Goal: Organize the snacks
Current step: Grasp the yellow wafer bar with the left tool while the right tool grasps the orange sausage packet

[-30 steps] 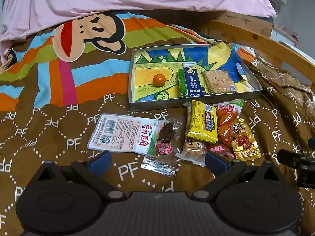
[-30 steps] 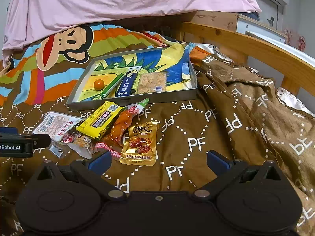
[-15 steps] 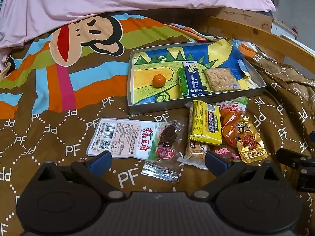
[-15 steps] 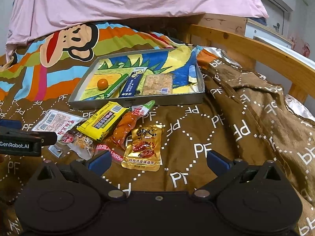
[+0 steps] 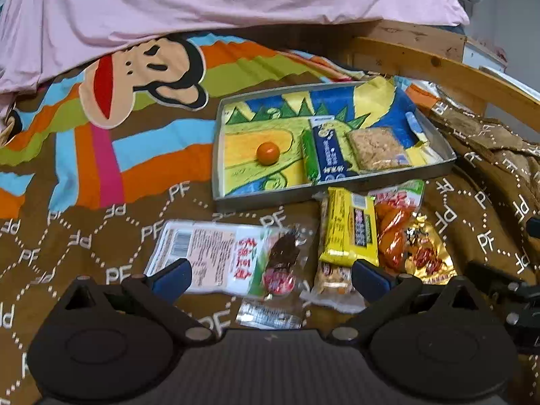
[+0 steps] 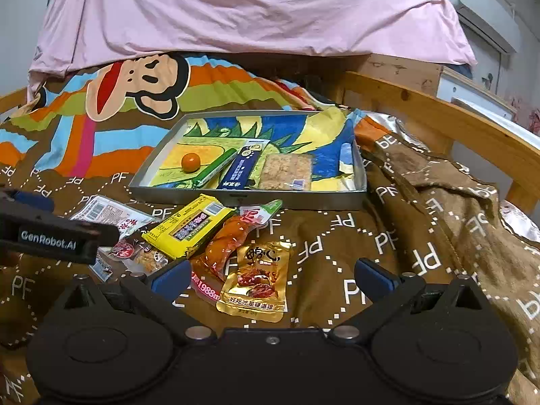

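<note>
Loose snack packets lie on the bed's brown blanket (image 6: 388, 236) just in front of the tray (image 6: 256, 198): a yellow bar (image 6: 189, 226), an orange pouch (image 6: 226, 246), a gold pouch (image 6: 258, 278) and a white packet (image 5: 206, 256). The left claw (image 5: 270, 275) hangs low over the white packet, spread wide, empty. The right claw (image 6: 270, 275) hovers over the gold pouch, equally wide, empty. "GenRobot.AI" marks the left claw's side; the blanket repeats "PF".

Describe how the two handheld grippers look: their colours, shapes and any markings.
Both are matte black plastic. The left gripper and the right gripper each have two round black discs at the base, angled black linkage arms with silver pivot pins, and blue finger pads. Seen from the right camera, the left one's side bears white "GenRobot.AI" lettering. No cables or sleeves are visible.
</note>
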Motion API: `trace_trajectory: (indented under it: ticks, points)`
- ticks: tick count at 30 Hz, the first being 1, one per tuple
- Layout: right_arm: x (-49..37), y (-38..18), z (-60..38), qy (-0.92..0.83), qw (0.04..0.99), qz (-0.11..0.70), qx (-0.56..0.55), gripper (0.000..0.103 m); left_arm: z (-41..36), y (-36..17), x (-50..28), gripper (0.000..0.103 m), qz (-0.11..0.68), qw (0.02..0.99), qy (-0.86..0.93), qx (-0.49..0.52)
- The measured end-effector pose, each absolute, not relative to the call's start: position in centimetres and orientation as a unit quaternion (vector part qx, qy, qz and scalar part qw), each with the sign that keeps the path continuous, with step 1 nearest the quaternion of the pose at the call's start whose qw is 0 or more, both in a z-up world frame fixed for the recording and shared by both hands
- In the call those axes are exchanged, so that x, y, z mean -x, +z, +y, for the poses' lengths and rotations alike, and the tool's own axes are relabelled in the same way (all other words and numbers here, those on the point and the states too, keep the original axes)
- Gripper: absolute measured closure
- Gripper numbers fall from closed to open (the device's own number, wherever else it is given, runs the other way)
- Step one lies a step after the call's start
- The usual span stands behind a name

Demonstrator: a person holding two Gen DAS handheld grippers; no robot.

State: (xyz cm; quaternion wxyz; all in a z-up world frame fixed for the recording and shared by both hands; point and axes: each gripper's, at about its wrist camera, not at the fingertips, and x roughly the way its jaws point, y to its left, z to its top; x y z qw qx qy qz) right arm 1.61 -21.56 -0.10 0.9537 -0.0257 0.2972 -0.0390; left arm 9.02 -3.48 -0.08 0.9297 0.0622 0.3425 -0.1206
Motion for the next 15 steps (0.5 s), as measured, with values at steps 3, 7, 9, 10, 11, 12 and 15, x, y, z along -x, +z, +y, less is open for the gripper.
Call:
trace_trajectory:
  ticks: [3,7,9,10,11,12,15]
  points:
    - [-2.3,-0.5,-21.7,-0.034,0.951,0.305,0.025,0.001,-3.8,-0.2,-9.9,0.0,0.329,0.932,-0.136,-0.063]
    - [-3.8,-1.4,-21.8,-0.022,0.943,0.329,0.038,0.001,-4.3,-0.5,-11.4,0.0,0.321,0.929,-0.172,-0.064]
    - [-4.5,-1.9,-22.0,-0.018,0.94,0.339,0.042,0.001,-4.7,-0.7,-12.3,0.0,0.32,0.925,-0.192,-0.067]
    - [-4.9,-2.1,-22.2,-0.014,0.938,0.343,0.041,0.002,-5.0,-0.8,-12.7,0.0,0.321,0.923,-0.199,-0.068]
    - [-5.2,-2.4,-22.2,-0.012,0.937,0.347,0.042,0.005,-5.2,-0.9,-13.1,0.0,0.322,0.921,-0.209,-0.068]
    - [-5.5,-2.5,-22.3,-0.012,0.937,0.347,0.042,0.006,-5.4,-1.1,-13.5,0.0,0.323,0.918,-0.219,-0.068]
    - [-6.2,-2.6,-22.5,-0.004,0.939,0.343,0.036,0.009,-6.1,-1.6,-14.7,0.0,0.327,0.91,-0.243,-0.072]
